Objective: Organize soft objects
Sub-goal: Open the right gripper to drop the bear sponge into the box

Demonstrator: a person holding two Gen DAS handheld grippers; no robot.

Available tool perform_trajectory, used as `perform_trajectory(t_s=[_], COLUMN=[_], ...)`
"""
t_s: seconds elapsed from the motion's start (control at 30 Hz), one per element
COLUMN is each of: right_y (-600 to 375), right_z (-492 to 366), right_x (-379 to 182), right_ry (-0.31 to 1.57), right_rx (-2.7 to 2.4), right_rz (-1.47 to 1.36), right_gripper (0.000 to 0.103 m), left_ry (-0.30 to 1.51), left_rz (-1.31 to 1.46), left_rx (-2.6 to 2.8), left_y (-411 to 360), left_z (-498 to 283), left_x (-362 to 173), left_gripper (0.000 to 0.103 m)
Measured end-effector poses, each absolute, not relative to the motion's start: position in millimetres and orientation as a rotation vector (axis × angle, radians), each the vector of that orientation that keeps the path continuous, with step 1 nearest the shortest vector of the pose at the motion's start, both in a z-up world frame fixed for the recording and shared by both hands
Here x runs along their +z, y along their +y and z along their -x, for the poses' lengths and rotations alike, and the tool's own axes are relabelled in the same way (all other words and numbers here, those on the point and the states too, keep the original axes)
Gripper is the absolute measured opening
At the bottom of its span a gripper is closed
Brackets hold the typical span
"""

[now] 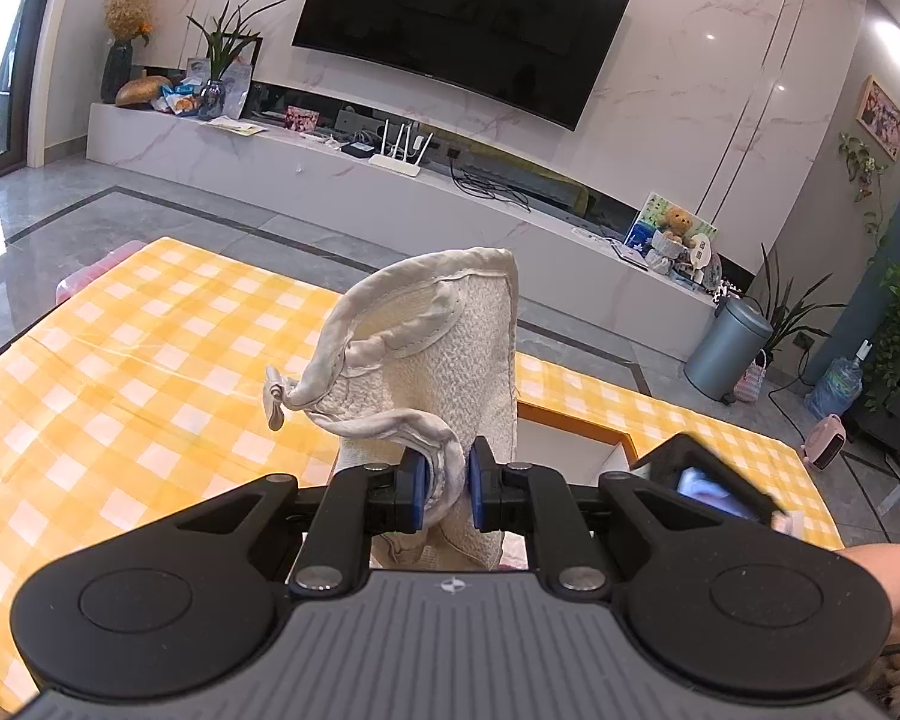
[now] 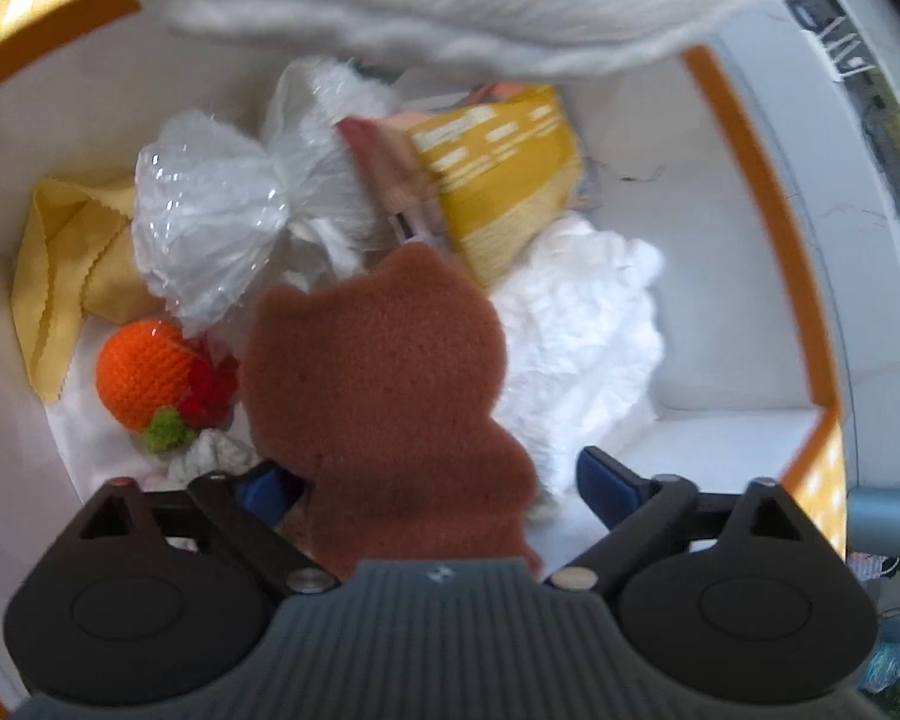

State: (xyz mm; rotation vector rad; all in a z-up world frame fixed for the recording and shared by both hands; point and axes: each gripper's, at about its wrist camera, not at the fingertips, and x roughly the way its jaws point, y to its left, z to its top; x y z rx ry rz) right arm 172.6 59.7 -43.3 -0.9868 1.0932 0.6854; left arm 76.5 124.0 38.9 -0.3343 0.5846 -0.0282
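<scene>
Your right gripper [image 2: 426,480] sits nearest the lens, jaws spread wide and aimed down into the box [image 2: 768,180]. The brown sponge [image 2: 378,384] lies between the pads, apparently not gripped; I read this as a drop-off. The box already holds white fluff [image 2: 582,324], a clear bag [image 2: 210,210], a yellow packet [image 2: 498,168], a yellow cloth [image 2: 60,252] and a crocheted orange [image 2: 141,375]. Your left gripper [image 1: 447,483] has its jaws pinching the cream cloth pouch [image 1: 444,324] by its drawstring, held upright over the yellow checked worktop [image 1: 138,336], probably next in.
</scene>
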Motion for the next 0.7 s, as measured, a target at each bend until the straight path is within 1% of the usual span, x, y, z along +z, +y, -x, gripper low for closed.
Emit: perform_trajectory(t_s=[0.17,0.27,0.5,0.6,0.67,0.7], right_y=[49,45,37,31,27,26], right_z=[-162,-154,-148,-157,-165,-169], right_x=[-25,-18,-2,1,3,-1], right_ry=[1.013,0.987,0.962,0.949,0.972,0.999], right_rx=[0.693,0.714,0.710,0.719,0.733,0.728], right_rz=[1.014,1.039,0.957,0.869,0.774,0.731], right_gripper=[0.100,0.100,0.100,0.100,0.093,0.077], left_ry=[0.573,0.569,0.574,0.568,0.566,0.568], left_rz=[0.333,0.335,0.332,0.332,0.330,0.332], left_rx=[-0.021,-0.020,-0.019,-0.024,-0.023,-0.023], left_y=[125,126,125,126,127,127], left_z=[-74,-73,-74,-74,-75,-75], left_x=[41,42,43,43,42,42], left_gripper=[0.016,0.016,0.016,0.016,0.016,0.016])
